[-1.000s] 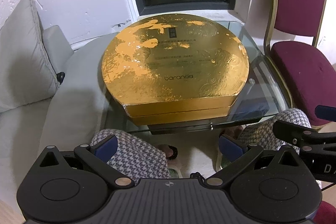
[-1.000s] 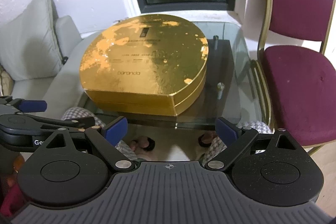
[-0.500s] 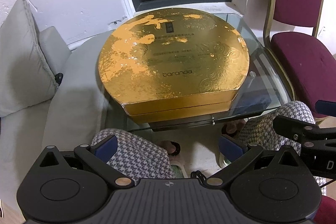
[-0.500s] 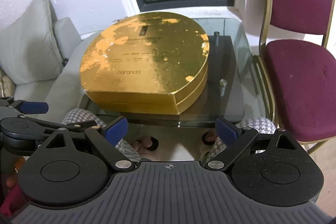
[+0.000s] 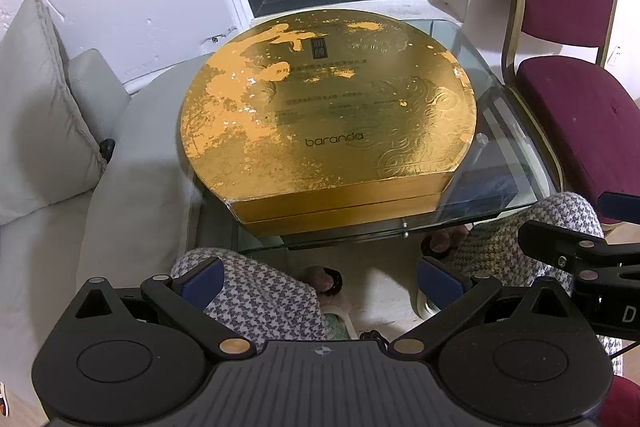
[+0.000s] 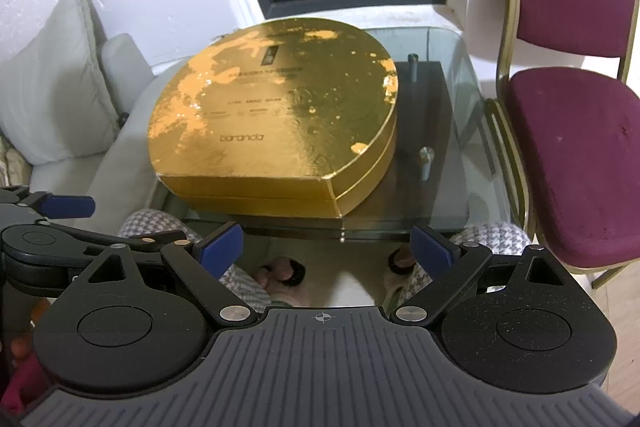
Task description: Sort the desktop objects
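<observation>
A large gold baranda gift box (image 5: 328, 115), round with one flat side, lies closed on a glass tabletop (image 5: 500, 131), its flat side facing the grippers. The left gripper (image 5: 318, 279) and right gripper (image 6: 326, 249) hover short of the box, both spread wide and holding nothing. The box looks like stiff cardboard with slick foil, too wide for one gripper; the lid edge at the flat side seems the best hold

box (image 5: 328, 115) — gold, worn orange patches | chair (image 5: 580, 115) — maroon | trousers (image 5: 264, 303) — houndstooth grey-white
</observation>
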{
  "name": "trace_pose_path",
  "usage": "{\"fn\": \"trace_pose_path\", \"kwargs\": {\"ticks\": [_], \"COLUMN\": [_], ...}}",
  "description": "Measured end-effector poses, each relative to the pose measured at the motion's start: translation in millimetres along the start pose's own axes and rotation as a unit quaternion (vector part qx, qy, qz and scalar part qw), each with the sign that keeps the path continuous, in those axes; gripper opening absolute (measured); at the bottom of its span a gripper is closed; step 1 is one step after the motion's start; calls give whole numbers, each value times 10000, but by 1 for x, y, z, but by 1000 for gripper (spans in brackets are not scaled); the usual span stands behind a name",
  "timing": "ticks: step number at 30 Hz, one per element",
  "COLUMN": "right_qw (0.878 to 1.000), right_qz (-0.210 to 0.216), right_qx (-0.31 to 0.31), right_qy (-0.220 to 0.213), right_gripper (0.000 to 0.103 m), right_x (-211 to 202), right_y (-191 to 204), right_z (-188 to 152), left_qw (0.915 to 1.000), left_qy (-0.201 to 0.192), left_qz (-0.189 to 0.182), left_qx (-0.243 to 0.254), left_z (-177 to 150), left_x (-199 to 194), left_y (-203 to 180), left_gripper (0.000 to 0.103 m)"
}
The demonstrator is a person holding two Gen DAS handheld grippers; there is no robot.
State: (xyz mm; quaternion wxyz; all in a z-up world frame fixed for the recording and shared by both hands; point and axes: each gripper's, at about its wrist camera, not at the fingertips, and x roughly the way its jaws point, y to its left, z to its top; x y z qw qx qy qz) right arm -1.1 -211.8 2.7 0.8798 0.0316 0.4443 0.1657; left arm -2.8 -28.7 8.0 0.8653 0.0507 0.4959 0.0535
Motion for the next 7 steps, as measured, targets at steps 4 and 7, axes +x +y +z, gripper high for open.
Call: {"fn": "trace_pose_path", "kwargs": {"ticks": [4, 7], "right_qw": [10000, 10000], "right_qz": [6, 52], "right_qx": [1, 27], "right_qy": [25, 33], "right_gripper": [94, 94], "right_x": [3, 6], "right_y": [0, -1], "right_z": [2, 3], "left_qw": [10000, 10000], "left_qy": [8, -43], "left_qz": [-6, -8], "left_qx": [-18, -35], "left_z": [1, 4], "left_x": [3, 4], "left_y": [2, 4], "left_gripper": [102, 102]}}
